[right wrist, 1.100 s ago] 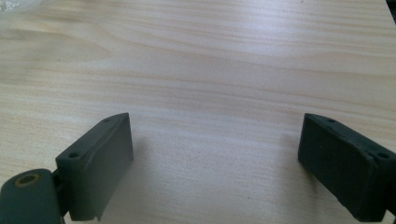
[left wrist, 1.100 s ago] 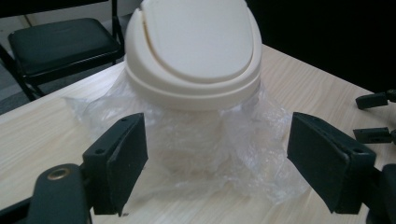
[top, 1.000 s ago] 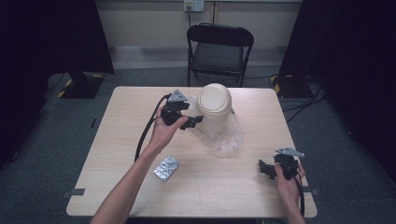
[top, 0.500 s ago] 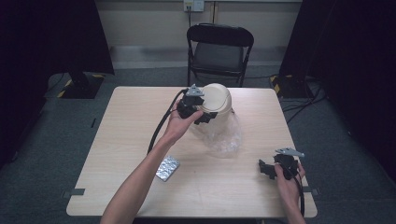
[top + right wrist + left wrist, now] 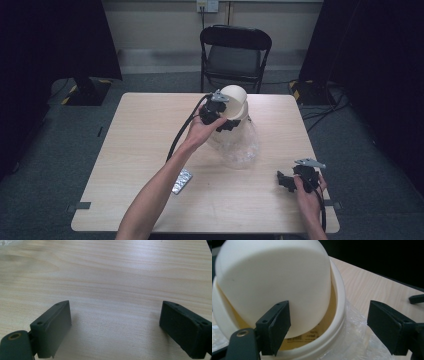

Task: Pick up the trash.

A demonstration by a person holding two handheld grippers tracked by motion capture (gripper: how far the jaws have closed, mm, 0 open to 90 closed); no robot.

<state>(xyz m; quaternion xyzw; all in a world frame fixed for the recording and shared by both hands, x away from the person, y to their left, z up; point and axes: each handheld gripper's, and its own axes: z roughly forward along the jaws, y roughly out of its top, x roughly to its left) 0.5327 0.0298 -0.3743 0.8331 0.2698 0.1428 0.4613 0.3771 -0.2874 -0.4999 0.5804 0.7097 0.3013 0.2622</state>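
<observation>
My left claw (image 5: pixel 329 327) stands apart at the cream tub (image 5: pixel 235 102) near the bench's (image 5: pixel 135 145) far edge, one jaw against its tilted lid (image 5: pixel 274 282). I can't read the inner label's print. My right claw (image 5: pixel 289 181) rests apart near the right edge, farther off.

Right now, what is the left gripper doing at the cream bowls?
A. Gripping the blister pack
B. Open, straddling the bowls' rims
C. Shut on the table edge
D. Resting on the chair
B: the left gripper is open, with the upper tilted bowl and lower bowl's rim between its jaws.
</observation>
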